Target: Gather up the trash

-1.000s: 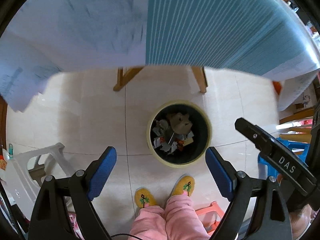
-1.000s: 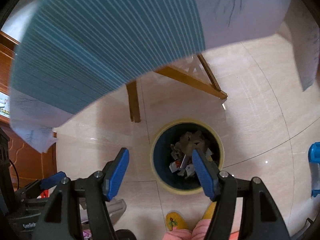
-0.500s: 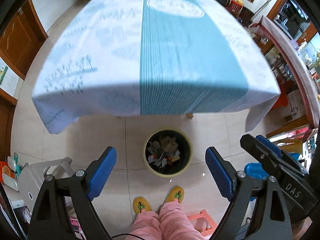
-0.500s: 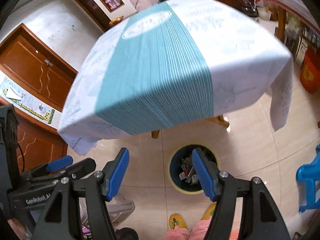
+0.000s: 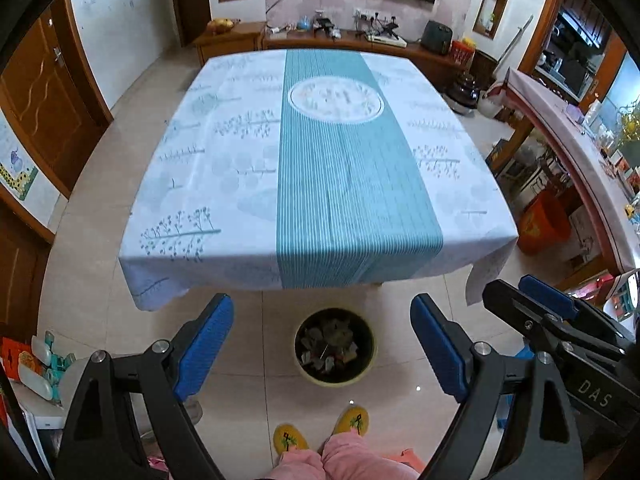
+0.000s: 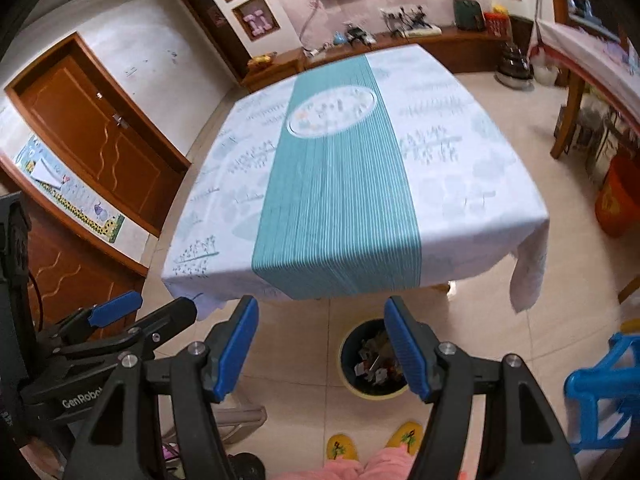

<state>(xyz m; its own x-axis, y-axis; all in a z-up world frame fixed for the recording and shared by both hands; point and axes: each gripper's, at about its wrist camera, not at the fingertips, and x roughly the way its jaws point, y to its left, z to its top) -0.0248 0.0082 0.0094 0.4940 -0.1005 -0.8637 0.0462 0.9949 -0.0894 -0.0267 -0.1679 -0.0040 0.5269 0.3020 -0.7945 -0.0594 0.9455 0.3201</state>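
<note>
In the left wrist view, the left gripper (image 5: 322,344) hangs with its blue-padded fingers (image 5: 206,344) spread wide and nothing between them; the trash bin (image 5: 335,346), a dark bucket with a yellowish rim, stands on the tiled floor (image 5: 248,364) at about 6 o'clock from the table (image 5: 320,168) and just short of the person's yellow slippers (image 5: 320,428). The bin holds a loose heap of crumpled paper and wrappers (image 5: 330,346); the tablecloth shows no litter anywhere. The right gripper (image 5: 560,320) pokes in at 4 o'clock, and an orange bucket (image 5: 544,224) sits at 3 o'clock beside a counter. In the right wrist view, the right gripper (image 6: 320,344) is likewise wide apart and empty, its right pad covering part of the bin's (image 6: 360,388) rim at 5 o'clock; the left gripper (image 6: 140,312) shows at 8 o'clock, and a blue plastic stool (image 6: 600,392) at 4 o'clock. The scraps look light, soft and easily crushed, so any further piece would want a gentle pinch across a raised fold rather than a flat edge, which could slide on the smooth pads. Should the bin itself need moving, it seems stiff and light; taking it by the rim at the near side looks the surest hold. With the table bare, collection appears largely done.
</note>
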